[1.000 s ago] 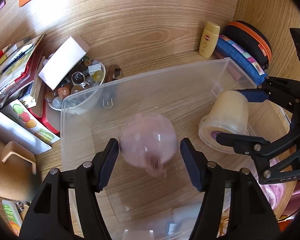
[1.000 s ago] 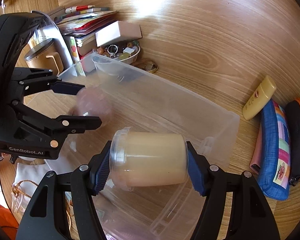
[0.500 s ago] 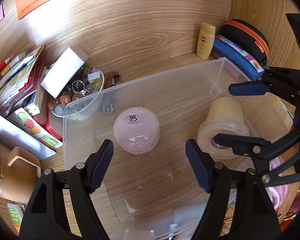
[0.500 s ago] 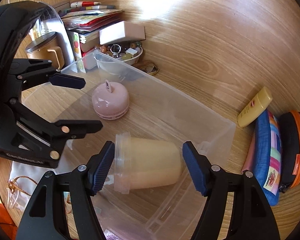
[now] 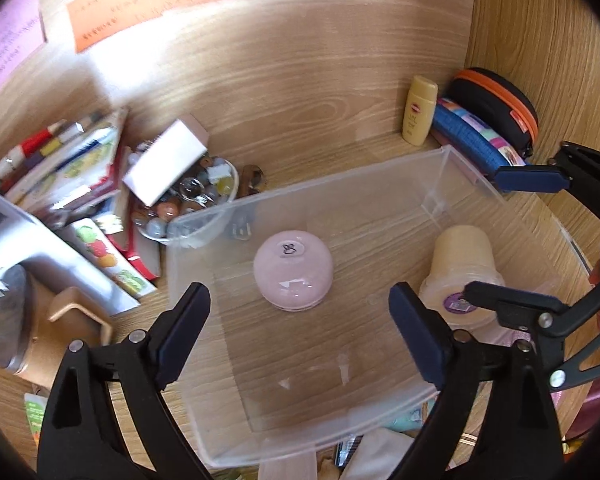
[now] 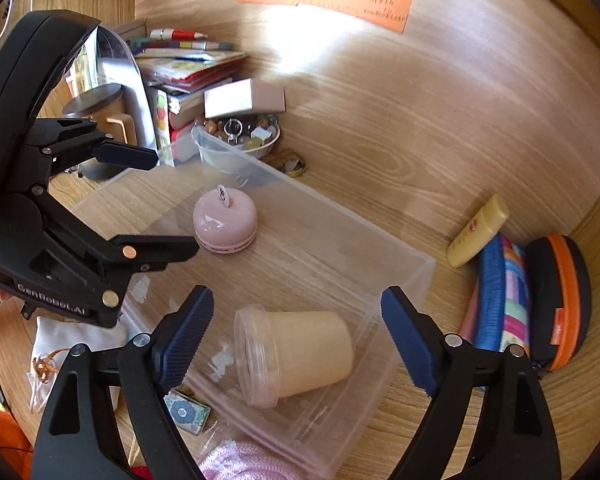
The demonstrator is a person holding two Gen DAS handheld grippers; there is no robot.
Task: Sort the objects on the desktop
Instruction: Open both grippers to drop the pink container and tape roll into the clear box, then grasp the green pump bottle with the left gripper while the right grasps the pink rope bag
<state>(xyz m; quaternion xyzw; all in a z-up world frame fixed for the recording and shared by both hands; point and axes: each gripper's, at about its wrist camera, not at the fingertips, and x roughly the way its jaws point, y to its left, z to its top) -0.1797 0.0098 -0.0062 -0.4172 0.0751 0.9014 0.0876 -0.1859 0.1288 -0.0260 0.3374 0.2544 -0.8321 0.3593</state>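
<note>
Both claws stand over a clear plastic bin (image 5: 380, 432) on the wooden desk.

The left gripper (image 5: 300, 316) has its jaws wide apart, having just been opening, with nothing between the pads. Just ahead of its fingertips, inside the bin, a pink dome (image 5: 293, 270) sits upright on the bin floor, clear of both fingers.

The right gripper (image 6: 298, 322) likewise has its jaws spread, having just been opening. A cream-coloured jar (image 6: 296, 356) with a clear lid lies on its side in the bin, between and just below the two pads, touching neither. Its lid end faces the left-hand finger of this claw.

Beyond the left gripper, past the bin's far corner, a bowl of beads (image 5: 188, 200) touches the bin wall, with a white box (image 5: 166, 162) resting on it and a stack of books (image 5: 72, 168) beside that. To the right of the right gripper, outside the bin, lie a yellow tube (image 6: 478, 230), a blue pencil case (image 6: 496, 296) and a black case with an orange zip (image 6: 560, 300), close together.
</note>
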